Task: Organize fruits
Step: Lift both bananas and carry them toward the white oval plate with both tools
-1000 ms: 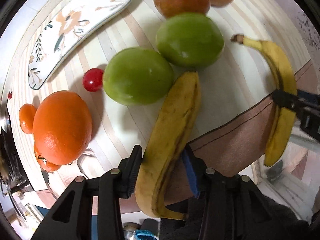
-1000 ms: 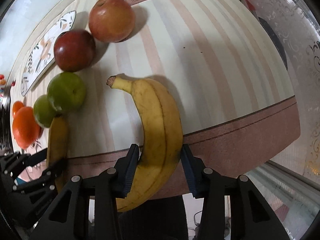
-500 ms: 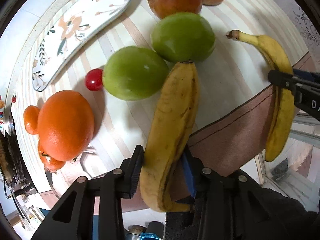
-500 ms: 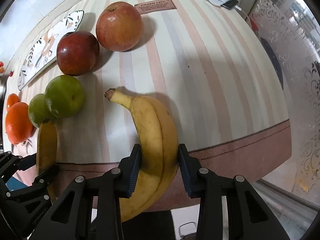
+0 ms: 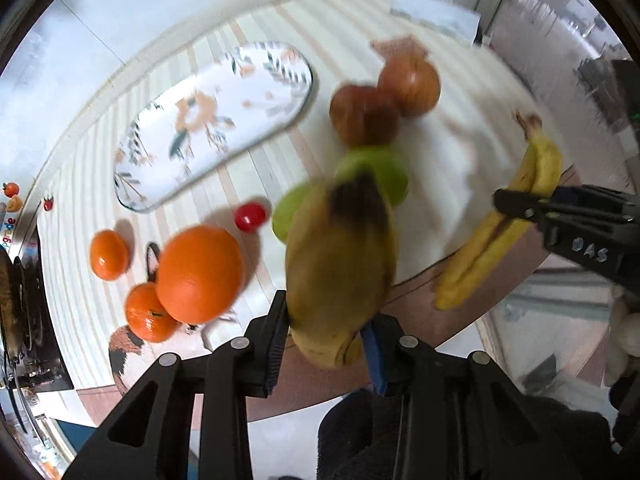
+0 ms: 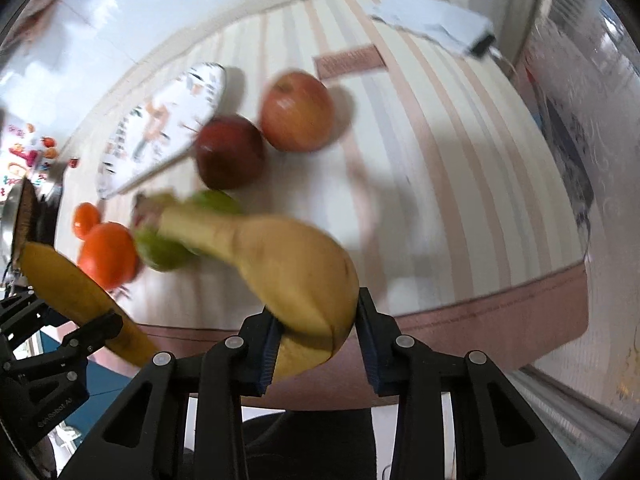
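Note:
My left gripper (image 5: pixel 326 320) points down at the table and is shut on a spotted yellow banana (image 5: pixel 340 264), its jaws still closing on the fruit's thick end. The banana hangs lifted above the striped tablecloth (image 5: pixel 440 152). My right gripper (image 6: pixel 316 320) is shut on a second banana (image 6: pixel 296 264), jaws also closing, with the stem pointing up and left. In the left wrist view that right gripper (image 5: pixel 524 204) pinches its banana (image 5: pixel 496 232) at mid-length, off the cloth. In the right wrist view the left gripper (image 6: pixel 100 328) holds the first banana (image 6: pixel 68 280) at lower left.
An oval floral plate (image 5: pixel 216 120) lies at the back left. Two red apples (image 5: pixel 364 116) (image 5: pixel 412 84), two green fruits (image 5: pixel 384 164), a big orange (image 5: pixel 200 272), small oranges (image 5: pixel 109 254) and a cherry tomato (image 5: pixel 250 216) sit on the cloth. The table's front edge is close below.
Both grippers have closed on their bananas and risen, lifting them off the table. The fruit and plate below now look smaller and farther away.

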The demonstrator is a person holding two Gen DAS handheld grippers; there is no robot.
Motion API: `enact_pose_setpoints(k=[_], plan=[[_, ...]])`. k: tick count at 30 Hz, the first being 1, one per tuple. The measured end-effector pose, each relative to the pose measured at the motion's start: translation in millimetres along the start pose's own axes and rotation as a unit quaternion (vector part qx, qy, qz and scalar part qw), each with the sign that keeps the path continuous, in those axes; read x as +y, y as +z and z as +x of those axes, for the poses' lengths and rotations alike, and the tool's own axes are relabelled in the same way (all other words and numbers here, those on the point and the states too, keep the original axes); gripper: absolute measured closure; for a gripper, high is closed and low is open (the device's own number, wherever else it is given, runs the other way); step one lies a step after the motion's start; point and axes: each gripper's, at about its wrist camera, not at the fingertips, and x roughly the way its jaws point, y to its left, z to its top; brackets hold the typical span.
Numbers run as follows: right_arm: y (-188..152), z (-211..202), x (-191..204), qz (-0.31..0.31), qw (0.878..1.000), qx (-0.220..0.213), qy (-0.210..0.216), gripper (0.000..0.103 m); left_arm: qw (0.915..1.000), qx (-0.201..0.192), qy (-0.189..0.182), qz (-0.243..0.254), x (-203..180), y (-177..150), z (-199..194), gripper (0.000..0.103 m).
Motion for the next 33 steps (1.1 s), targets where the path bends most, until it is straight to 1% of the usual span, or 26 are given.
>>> enact_pose_setpoints(k=[3, 6, 9, 10, 13, 14, 15, 16, 18, 23, 28, 33], plan=[[10.3, -15.3, 8.2, -0.013, 1.0, -0.012, 0.015, 0.066, 0.9996, -0.025, -0.001, -0.011, 14.4, -2.3, -25.4, 0.072], [25.2, -25.9, 25.8, -0.029, 0.999, -0.022, 0.031, 0.066, 0.999, -0.039, -0.004, -0.022, 23.9, -1.4, -42.0, 0.072], [38.8, -36.9, 40.6, -0.045, 0.997, -0.031, 0.05, 0.066, 0.9975, -0.054, -0.008, -0.046, 39.3, -6.4, -67.0, 0.072], [44.5, -42.9, 46.0, -0.052, 0.996, -0.035, 0.056, 0.066, 0.997, -0.056, -0.008, -0.052, 35.6, 4.5, -69.3, 0.072], [62.1, -50.4, 61.7, -0.065, 0.995, -0.044, 0.065, 0.066, 0.9946, -0.069, -0.007, -0.078, 48.4, 21.0, -72.0, 0.072], [69.7, -51.8, 68.2, -0.069, 0.994, -0.047, 0.068, 0.066, 0.9935, -0.071, -0.009, -0.089, 58.8, 24.4, -76.3, 0.072], [77.7, -52.9, 74.3, -0.073, 0.994, -0.049, 0.069, 0.066, 0.9928, -0.07, -0.009, -0.096, 58.6, 32.9, -66.5, 0.072], [84.5, -52.9, 78.3, -0.074, 0.993, -0.051, 0.07, 0.066, 0.9908, -0.073, -0.013, -0.113, 69.7, 38.3, -67.5, 0.072], [102.9, -52.7, 89.1, -0.077, 0.993, -0.054, 0.072, 0.066, 0.9888, -0.075, -0.015, -0.128, 88.1, 46.5, -69.0, 0.072], [144.2, -36.8, 113.9, -0.081, 0.994, -0.039, 0.069, 0.066, 0.9849, -0.07, -0.02, -0.157, 128.6, 73.0, -58.9, 0.072], [177.3, -10.2, 133.6, -0.077, 0.995, -0.022, 0.056, 0.066, 0.9831, -0.041, -0.042, -0.173, 166.7, 100.5, -27.5, 0.072], [204.7, 27.5, 149.4, -0.065, 0.997, 0.014, 0.046, 0.066, 0.9803, -0.003, -0.07, -0.184, 194.5, 119.1, 8.8, 0.072]])
